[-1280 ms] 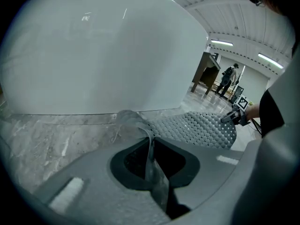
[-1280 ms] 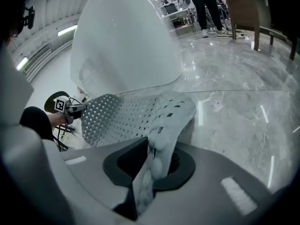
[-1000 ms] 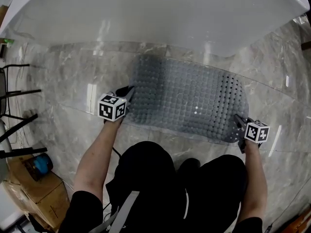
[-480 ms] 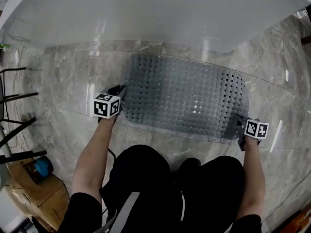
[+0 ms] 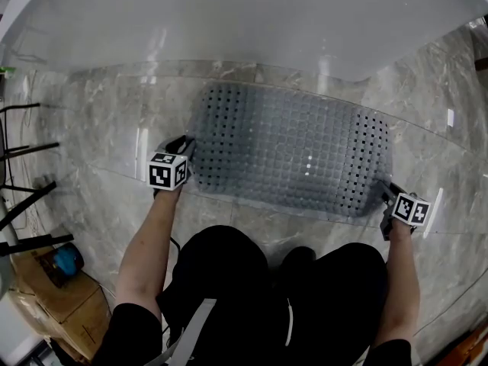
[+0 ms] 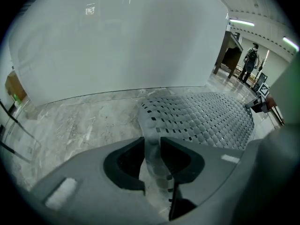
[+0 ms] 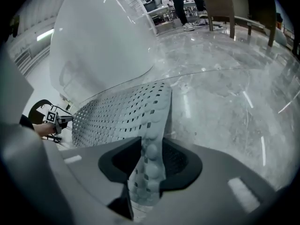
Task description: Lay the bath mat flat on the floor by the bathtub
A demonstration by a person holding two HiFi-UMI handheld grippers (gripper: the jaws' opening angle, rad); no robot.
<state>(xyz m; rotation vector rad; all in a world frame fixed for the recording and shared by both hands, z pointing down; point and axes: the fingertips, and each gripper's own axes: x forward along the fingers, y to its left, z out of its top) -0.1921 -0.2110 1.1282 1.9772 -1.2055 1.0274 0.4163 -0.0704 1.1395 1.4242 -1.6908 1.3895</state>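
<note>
The left claw [image 5: 185, 142] and the right claw [image 5: 386, 192] are both opening. Each has an end edge of the bath mat [image 5: 290, 155] standing loose between its jaws, and the pads are not pressing on it. The grey, perforated mat lies spread almost flat on the marble floor [image 5: 99, 120], with its long side just beside the white bathtub [image 5: 244, 21]. The left claw sits at the mat's left end and the right claw at its near right corner. A cardboard box [image 5: 57, 300] stands well apart, at the lower left.

One bath mat [image 5: 290, 155], one bathtub [image 5: 244, 21], two grippers [image 5: 185, 145] [image 5: 385, 193].
</note>
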